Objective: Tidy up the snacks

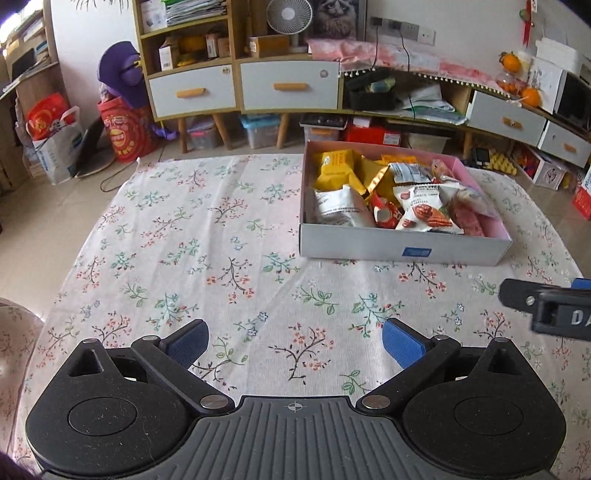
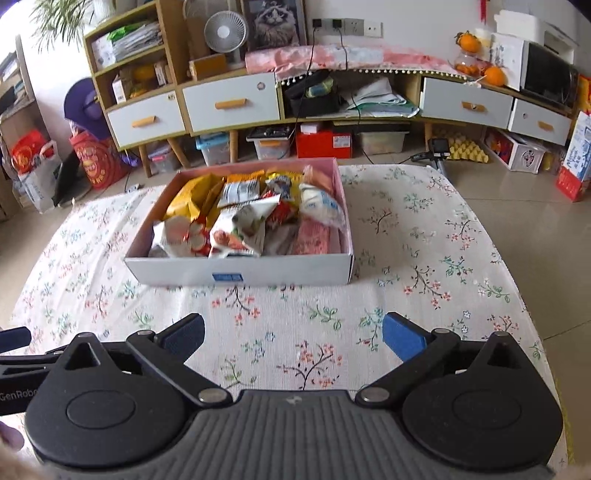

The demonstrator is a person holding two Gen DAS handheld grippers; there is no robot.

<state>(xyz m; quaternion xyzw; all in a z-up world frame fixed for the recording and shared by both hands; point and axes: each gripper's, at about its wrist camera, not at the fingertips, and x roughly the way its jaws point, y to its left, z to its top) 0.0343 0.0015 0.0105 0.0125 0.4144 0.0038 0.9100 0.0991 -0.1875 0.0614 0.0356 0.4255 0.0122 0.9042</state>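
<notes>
A white cardboard box (image 1: 402, 251) with a pink inside stands on the floral tablecloth (image 1: 207, 240), filled with several snack packets: yellow ones (image 1: 338, 168), a white one (image 1: 341, 206) and a nut packet (image 1: 424, 214). It also shows in the right wrist view (image 2: 240, 271). My left gripper (image 1: 295, 341) is open and empty, near the table's front, left of the box. My right gripper (image 2: 293, 336) is open and empty, in front of the box. Its tip shows at the right edge of the left wrist view (image 1: 546, 306).
The tablecloth (image 2: 424, 258) covers the whole table. Behind it stand wooden cabinets with white drawers (image 1: 288, 86), a fan (image 2: 225, 31), storage bins (image 2: 271, 142) on the floor, red bags (image 1: 123, 127) at the left and oranges (image 2: 493, 75) at the right.
</notes>
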